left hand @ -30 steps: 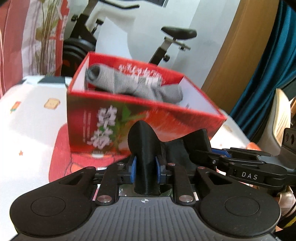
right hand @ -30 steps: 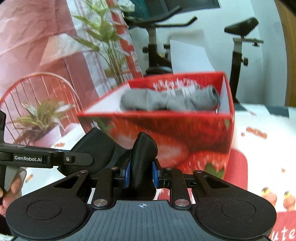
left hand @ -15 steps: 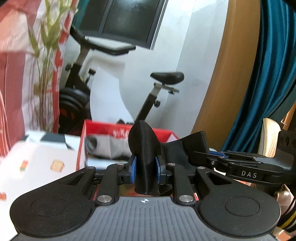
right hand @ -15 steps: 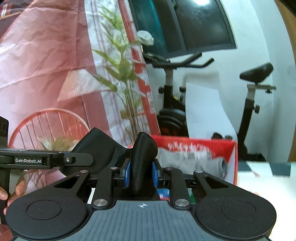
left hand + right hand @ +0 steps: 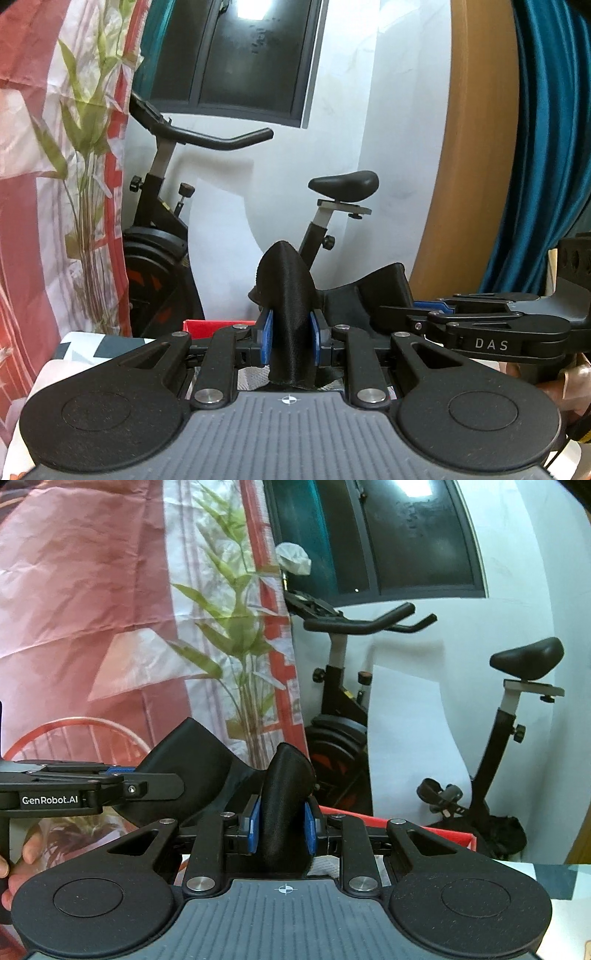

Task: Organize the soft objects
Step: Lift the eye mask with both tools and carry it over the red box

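My left gripper is shut with nothing between its fingers, raised and looking across the room. My right gripper is also shut and empty; it shows at the right of the left wrist view, and the left one shows at the left of the right wrist view. Only the far rim of the red strawberry box shows behind the left gripper, and its red edge shows low in the right wrist view. A sliver of the grey sock peeks beneath the right fingers.
An exercise bike stands against the white wall behind the table. A red and white plant-print curtain hangs at the left. A teal curtain and a wooden panel are at the right. The patterned tablecloth shows low.
Both grippers have lifted and tilted up, away from the box. The box and the grey socks have dropped almost out of view below the fingers.
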Demonstrator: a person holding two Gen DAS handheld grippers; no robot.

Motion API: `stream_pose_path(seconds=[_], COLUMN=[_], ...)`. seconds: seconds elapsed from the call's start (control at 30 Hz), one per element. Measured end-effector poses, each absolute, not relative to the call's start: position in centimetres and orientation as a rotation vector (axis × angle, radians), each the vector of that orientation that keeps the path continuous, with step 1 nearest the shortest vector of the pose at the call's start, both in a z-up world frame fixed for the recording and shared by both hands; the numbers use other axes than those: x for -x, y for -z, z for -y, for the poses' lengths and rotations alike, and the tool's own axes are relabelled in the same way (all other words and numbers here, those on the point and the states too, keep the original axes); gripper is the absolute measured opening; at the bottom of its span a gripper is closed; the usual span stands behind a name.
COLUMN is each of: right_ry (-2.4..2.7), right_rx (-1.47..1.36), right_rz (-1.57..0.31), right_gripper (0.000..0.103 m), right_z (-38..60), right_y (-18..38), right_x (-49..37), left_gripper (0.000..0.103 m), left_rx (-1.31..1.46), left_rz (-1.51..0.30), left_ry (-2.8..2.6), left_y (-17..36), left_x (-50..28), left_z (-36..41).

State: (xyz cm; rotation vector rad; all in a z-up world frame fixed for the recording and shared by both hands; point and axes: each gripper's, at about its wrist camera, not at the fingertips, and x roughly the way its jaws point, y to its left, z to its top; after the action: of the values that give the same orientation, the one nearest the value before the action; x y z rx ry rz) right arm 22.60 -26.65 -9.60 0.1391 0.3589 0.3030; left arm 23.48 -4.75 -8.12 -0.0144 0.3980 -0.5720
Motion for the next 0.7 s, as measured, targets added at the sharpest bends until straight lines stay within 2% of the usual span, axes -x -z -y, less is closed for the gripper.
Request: stream_pose_path(seconds=[0.7], right_ry=[-0.191], right_rx=[-0.189], right_rz=[-0.687], right_gripper=[0.023], right_z=[27.8], right_y=[18.3], right_x=[-30.9], left_gripper=[0.022], left_rx=[-0.035], left_rz=[-0.734], left_ry=[0.524], left_y=[15.2], left_x=[-33.2], left_z=[8.0])
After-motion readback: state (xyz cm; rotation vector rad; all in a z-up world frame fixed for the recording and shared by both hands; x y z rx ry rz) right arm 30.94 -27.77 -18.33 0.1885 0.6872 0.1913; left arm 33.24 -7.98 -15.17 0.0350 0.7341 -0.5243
